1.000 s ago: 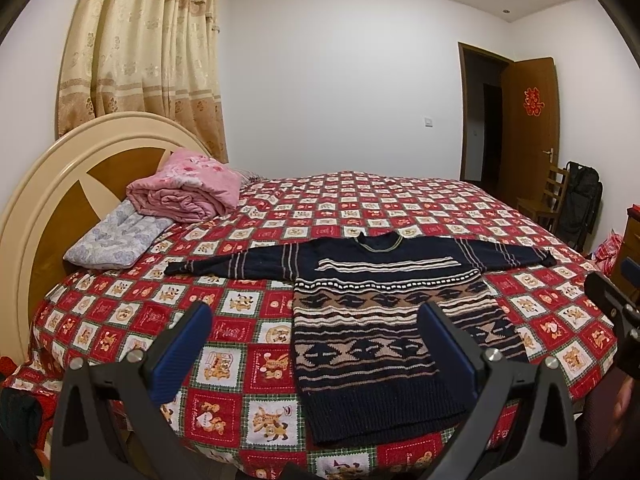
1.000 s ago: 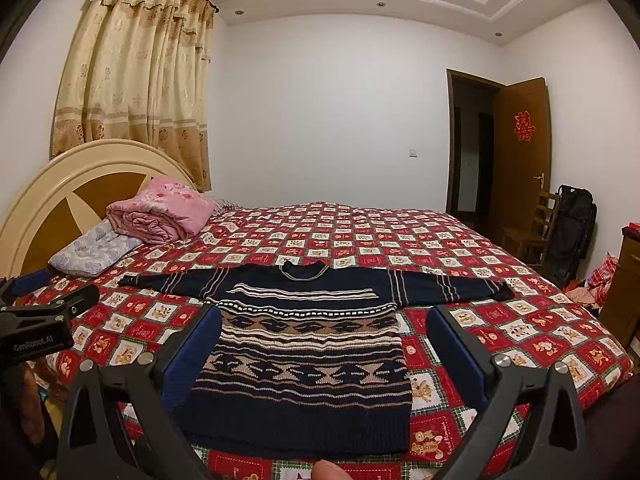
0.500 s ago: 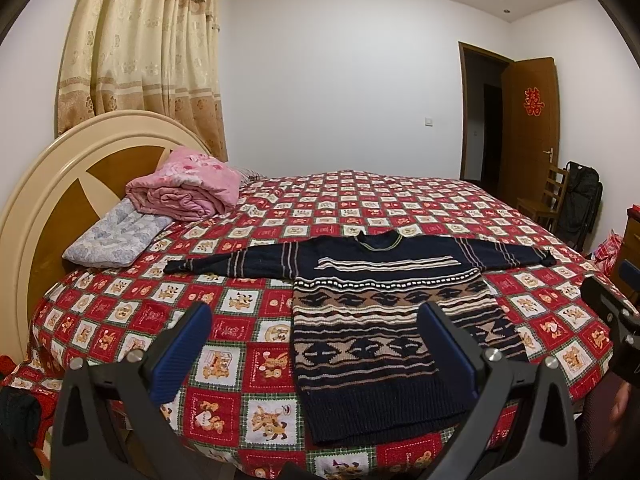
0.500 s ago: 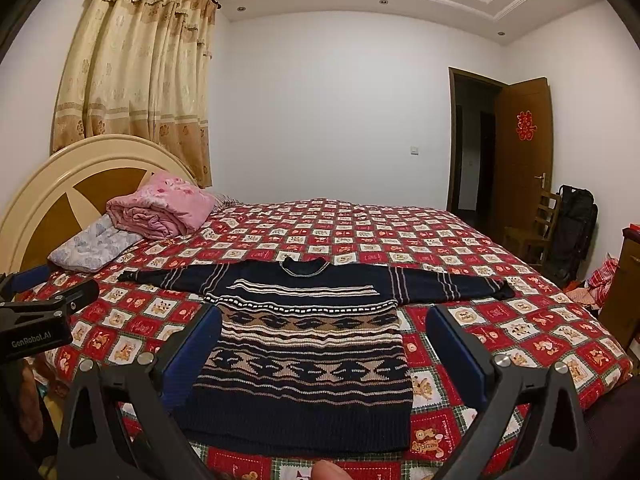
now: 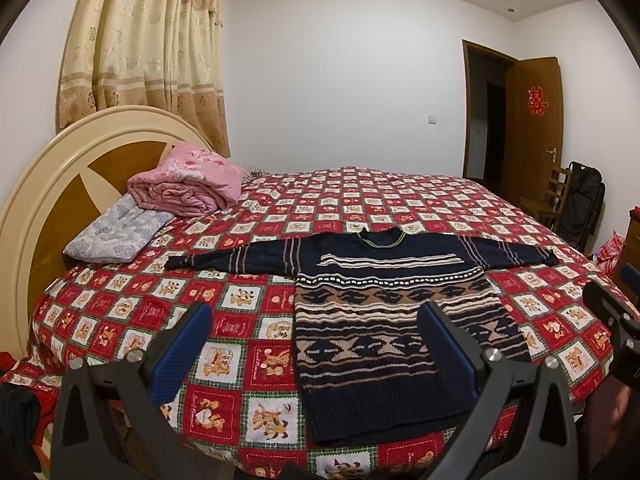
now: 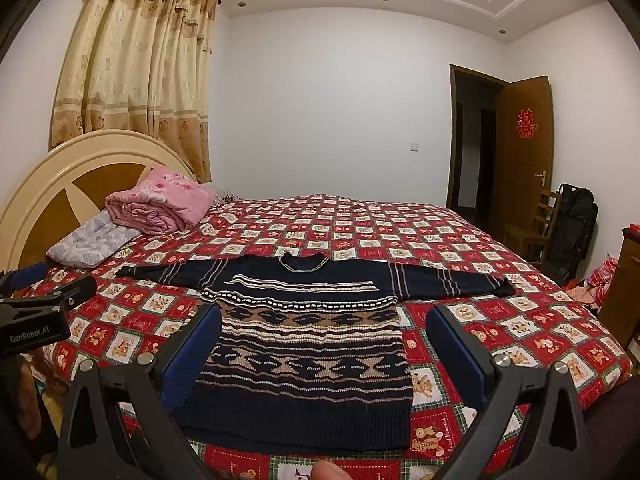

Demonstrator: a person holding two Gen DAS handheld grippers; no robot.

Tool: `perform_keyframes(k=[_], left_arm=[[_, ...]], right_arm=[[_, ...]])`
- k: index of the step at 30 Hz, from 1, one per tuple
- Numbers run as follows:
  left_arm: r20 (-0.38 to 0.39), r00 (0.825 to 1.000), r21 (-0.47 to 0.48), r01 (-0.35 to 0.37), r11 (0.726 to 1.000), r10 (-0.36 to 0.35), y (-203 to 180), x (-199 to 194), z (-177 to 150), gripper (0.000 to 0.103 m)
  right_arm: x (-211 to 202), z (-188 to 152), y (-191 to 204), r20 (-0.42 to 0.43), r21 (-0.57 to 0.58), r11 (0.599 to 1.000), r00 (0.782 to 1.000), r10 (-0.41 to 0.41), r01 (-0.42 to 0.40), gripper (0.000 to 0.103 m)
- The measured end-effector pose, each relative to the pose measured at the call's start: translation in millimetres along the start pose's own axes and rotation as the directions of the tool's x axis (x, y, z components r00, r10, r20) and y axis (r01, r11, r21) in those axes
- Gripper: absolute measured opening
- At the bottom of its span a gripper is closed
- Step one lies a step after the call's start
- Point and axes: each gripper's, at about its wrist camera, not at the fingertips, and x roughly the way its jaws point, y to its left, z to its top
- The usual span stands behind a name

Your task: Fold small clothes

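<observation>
**One sweater flat on bed, both tools spread and empty**

Count: one sweater [image 5: 380, 300], one bed [image 5: 360, 196], two tools, one pink blanket [image 5: 188, 188], one pale pillow [image 5: 116, 232], one chair [image 5: 552, 196].

Sweater: dark knit with tan and white bands, lying flat and unfolded on the red checked bedspread, near the bed's front edge. Collar points away from the cameras toward the far wall, hem toward the cameras. Body's long axis runs near to far. Both sleeves stretched straight out sideways, so the sleeve line runs left to right across the bed.

Left tool [image 5: 316, 344]: fingers spread wide, nothing between them, held above the near edge of the bed, left of the sweater's centre.

Right tool [image 6: 324, 344]: fingers spread wide, empty, framing the sweater's lower body.

Blanket sits folded on the pillow by the headboard [image 5: 52, 184], well apart from the sweater.
</observation>
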Motion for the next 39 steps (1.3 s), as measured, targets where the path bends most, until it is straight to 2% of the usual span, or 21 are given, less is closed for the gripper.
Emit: perform_keyframes(k=[16,25,28,31,35,37,39], left_arm=[[-0.033,0.999,-0.006,0.001,1.0,-0.001,1.4,13.2,-7.2,0.103],[-0.099,0.995,-0.017,0.007,1.0,-0.009,2.0,58.1,-18.5,0.103],[-0.14,0.99,-0.004,0.009,1.0,-0.009,0.0,86.3,-22.9,0.103],[-0.183,0.983,0.05,-0.008,0.999,0.017,-7.8,115.6,-25.3,0.103],[-0.227,0.974,0.069,0.002,0.998,0.014,-13.0,149.3,-23.2,0.103],[-0.245,0.97,0.087,0.008,0.996,0.014,-18.1,163.1,-21.2,0.103],[-0.256,0.967,0.1,0.019,0.995,0.007,-23.7,175.6,-19.4,0.103]], right_arm=[[13.3,-3.8,9.5,-0.041,-0.015,1.0,0.999,0.003,-0.003,0.102],[58.1,-23.7,4.9,-0.124,-0.037,0.999,0.992,0.019,-0.023,0.102],[83.7,-28.8,-13.6,-0.17,-0.009,1.0,0.985,0.008,-0.01,0.102],[112.0,-29.5,-45.9,-0.198,0.051,0.998,0.98,-0.022,0.033,0.102],[148.0,-26.3,-89.4,-0.257,0.096,0.992,0.965,-0.055,0.082,0.099],[169.5,-23.7,-117.5,-0.3,0.129,0.986,0.952,-0.064,0.107,0.084],[190.0,-20.6,-146.5,-0.337,0.172,0.977,0.939,-0.065,0.13,0.077]])
